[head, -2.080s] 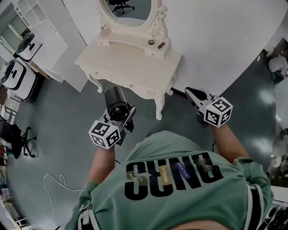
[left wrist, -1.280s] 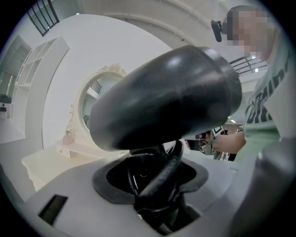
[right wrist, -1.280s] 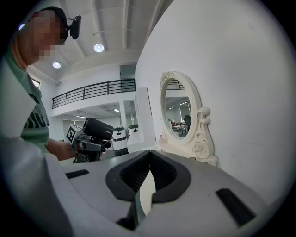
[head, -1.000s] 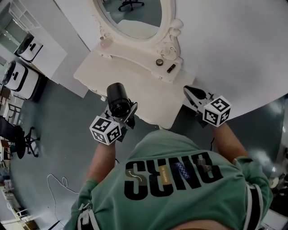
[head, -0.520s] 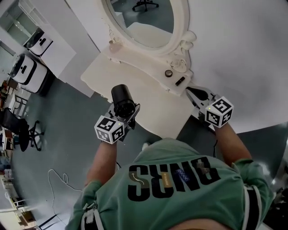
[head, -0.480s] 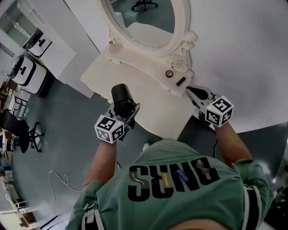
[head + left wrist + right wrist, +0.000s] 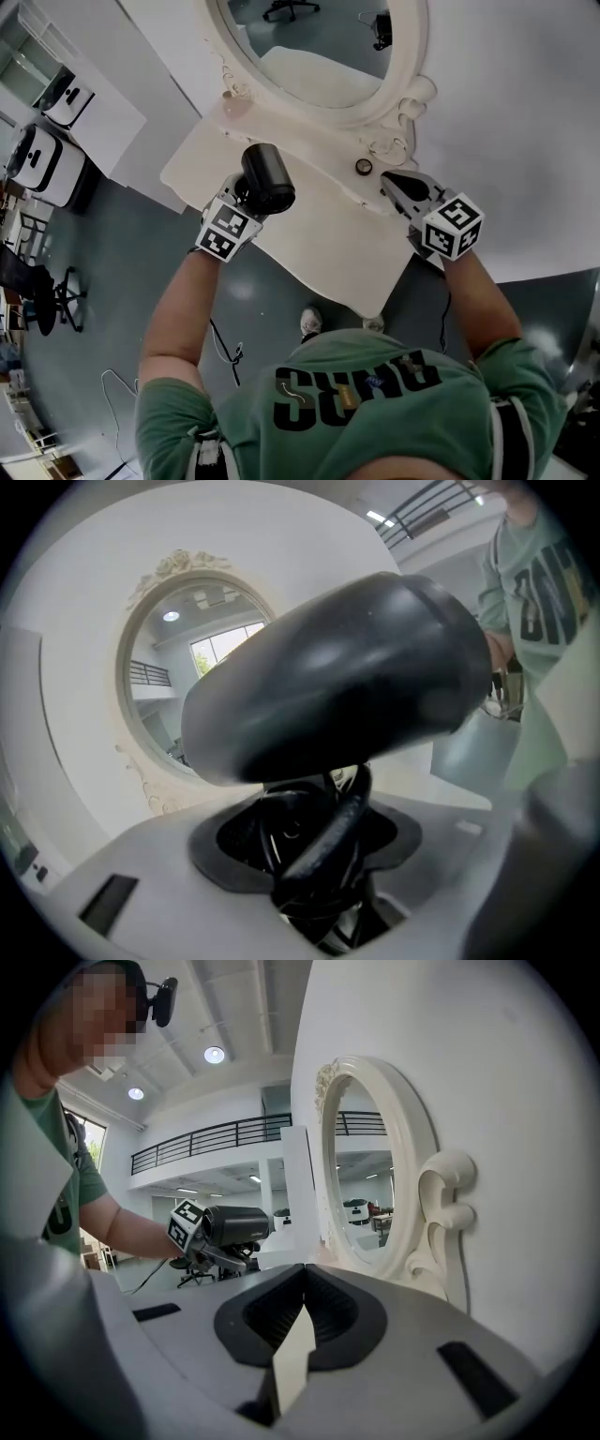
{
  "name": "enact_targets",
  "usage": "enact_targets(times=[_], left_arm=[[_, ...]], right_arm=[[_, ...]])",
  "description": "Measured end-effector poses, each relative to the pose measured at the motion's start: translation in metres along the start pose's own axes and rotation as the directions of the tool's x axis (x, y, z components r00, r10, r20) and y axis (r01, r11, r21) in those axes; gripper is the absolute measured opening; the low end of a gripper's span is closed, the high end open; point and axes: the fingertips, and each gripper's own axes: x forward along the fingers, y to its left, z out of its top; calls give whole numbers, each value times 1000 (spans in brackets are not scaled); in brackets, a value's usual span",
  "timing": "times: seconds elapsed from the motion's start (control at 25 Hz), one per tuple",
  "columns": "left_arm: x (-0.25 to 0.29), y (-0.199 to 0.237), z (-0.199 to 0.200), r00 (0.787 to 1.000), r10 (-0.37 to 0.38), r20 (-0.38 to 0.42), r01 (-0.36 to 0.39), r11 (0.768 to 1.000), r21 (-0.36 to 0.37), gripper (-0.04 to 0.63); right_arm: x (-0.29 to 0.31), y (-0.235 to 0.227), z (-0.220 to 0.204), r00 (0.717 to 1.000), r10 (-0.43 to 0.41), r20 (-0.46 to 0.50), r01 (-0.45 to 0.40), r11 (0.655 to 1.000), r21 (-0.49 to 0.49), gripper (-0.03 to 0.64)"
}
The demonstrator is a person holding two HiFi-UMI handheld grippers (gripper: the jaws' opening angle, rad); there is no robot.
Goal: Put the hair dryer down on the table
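Observation:
The black hair dryer hangs over the left part of the white dressing table, barrel tilted sideways. My left gripper is shut on its handle and the cord coiled round it. In the left gripper view the barrel fills the picture above the jaws, and the handle with cord sits between them. My right gripper is shut and empty above the table's right back corner, close to the mirror frame. From the right gripper view the hair dryer shows off to the left.
An oval mirror in a carved white frame stands at the table's back. A small round jar sits near its base. White machines and an office chair stand on the left. A cable lies on the floor.
Both grippers have moved forward over the dressing table. The left gripper has rolled, so the dryer's barrel now lies sideways instead of facing up.

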Motion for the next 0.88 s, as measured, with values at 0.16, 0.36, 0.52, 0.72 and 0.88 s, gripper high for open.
enact_targets(times=[0.16,0.36,0.52,0.72,0.88], left_arm=[[43,26,-20,996,-41,-83,51,992,118,233],[91,46,-44,976,-68,-205,127,950,286,232],[122,65,-66,955,-59,-290,177,899,400,230],[155,78,-94,915,-58,-399,273,816,510,229],[180,88,-108,890,-52,-452,328,761,559,229]], right_arm=[[25,-15,-13,1000,4,-9,-4,1000,-6,-5],[49,-30,-34,1000,9,-16,-9,1000,7,-6],[60,-35,-53,1000,16,-23,-16,999,29,-6],[67,-44,-75,1000,15,-25,-13,998,60,-6],[71,-54,-83,1000,2,-18,-1,997,74,-6]])
